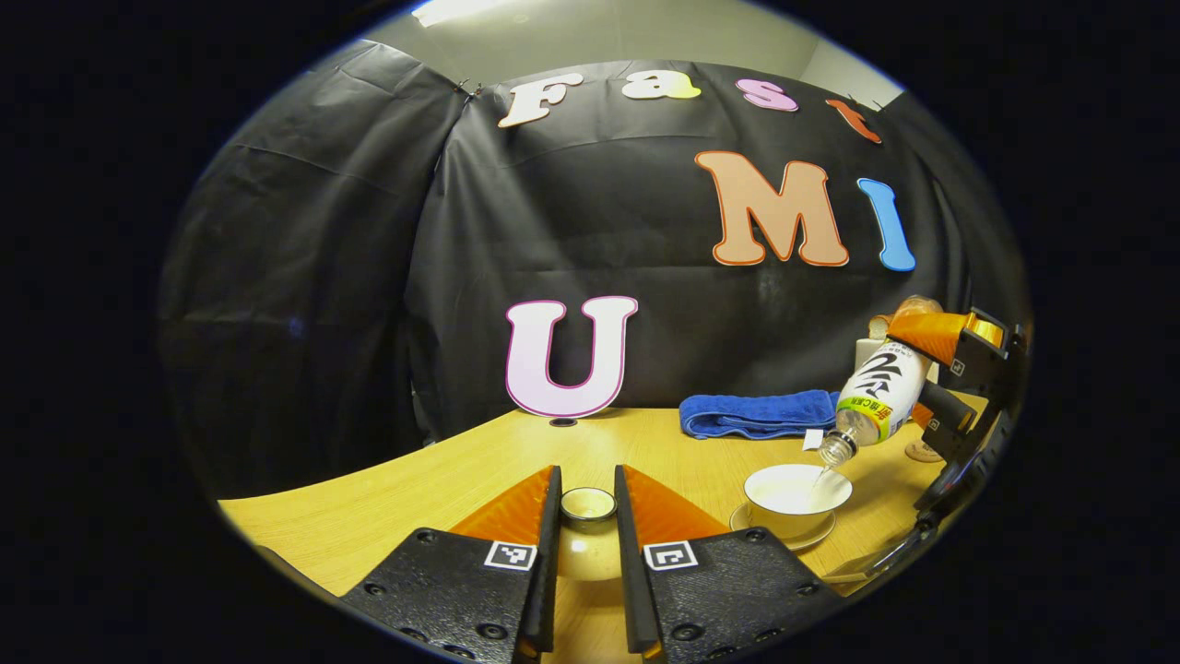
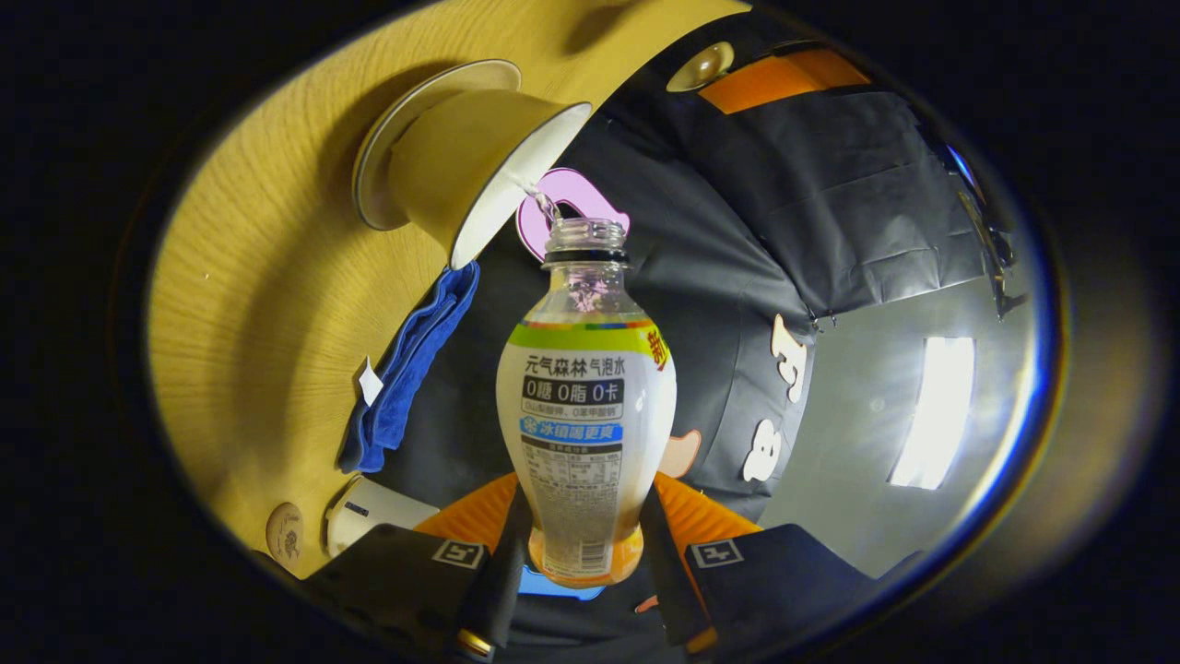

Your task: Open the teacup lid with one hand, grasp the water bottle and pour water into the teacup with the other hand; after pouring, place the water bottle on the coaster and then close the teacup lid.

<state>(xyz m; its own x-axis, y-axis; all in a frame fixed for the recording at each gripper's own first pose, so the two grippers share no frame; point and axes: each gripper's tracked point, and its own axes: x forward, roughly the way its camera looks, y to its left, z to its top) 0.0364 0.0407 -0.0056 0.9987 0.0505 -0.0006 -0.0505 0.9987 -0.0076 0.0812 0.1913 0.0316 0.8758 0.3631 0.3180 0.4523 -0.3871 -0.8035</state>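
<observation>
The right gripper [image 2: 583,553] is clamped on the lower body of the water bottle [image 2: 586,406], both fingers pressing its sides, and the bottle is tipped neck-down over the teacup [image 1: 795,493] so that its long axis slants from the gripper down toward the cup's mouth. In the left gripper view a thin stream leaves the open neck and lands inside the white bowl of the cup, which sits on its saucer [image 1: 784,530] on the wooden table [image 1: 387,516]. Pouring looks to be under way — the coaster [image 1: 922,451], a small round disc, lies just beyond the cup on the right gripper's side, partly behind that gripper, so the right hand is the nearer one for setting the bottle down; it would need to swing the bottle back upright first. The left gripper [image 1: 587,516] has its fingers closed on the teacup lid [image 1: 588,505], held near the table's front, well apart from the cup and to its left. The bottle is clear plastic with a white label and no cap — little liquid can be made out inside. A folded blue towel [image 1: 758,413] lies behind the cup.
</observation>
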